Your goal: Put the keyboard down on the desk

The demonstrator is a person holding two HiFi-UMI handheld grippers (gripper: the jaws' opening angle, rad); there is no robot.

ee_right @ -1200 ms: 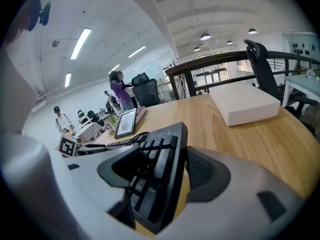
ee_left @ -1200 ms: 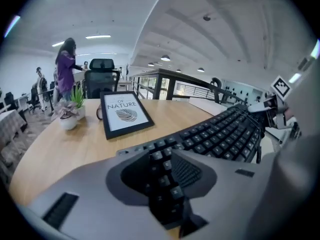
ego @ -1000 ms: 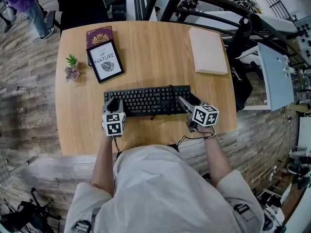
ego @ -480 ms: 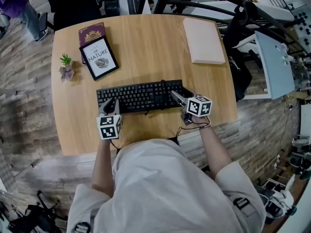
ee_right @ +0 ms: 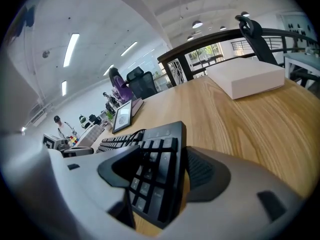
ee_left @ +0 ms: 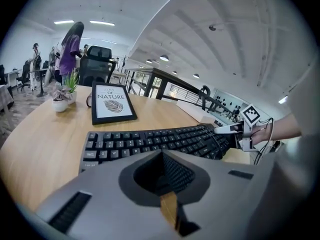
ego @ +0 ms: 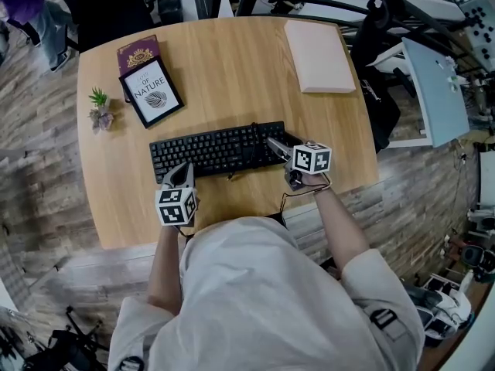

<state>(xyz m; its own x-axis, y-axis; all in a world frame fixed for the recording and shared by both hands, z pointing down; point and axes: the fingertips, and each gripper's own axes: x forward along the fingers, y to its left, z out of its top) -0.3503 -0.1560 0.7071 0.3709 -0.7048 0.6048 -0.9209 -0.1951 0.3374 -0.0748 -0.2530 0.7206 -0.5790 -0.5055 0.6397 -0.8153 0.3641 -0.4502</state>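
Left gripper has just been closing and is now clamped shut on nothing, just off the keyboard's near left corner. Right gripper is spread wide, gripping the keyboard's right end. The keyboard stretches across the wooden desk; a framed print, small plant and white box sit further back.

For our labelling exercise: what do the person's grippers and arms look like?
Both the left gripper and right gripper are grey, two-jawed, with dark ribbed pads, each carrying a white cube printed with black square markers. A thin black cable loops by the right wrist. The person wears a pale short-sleeved shirt.
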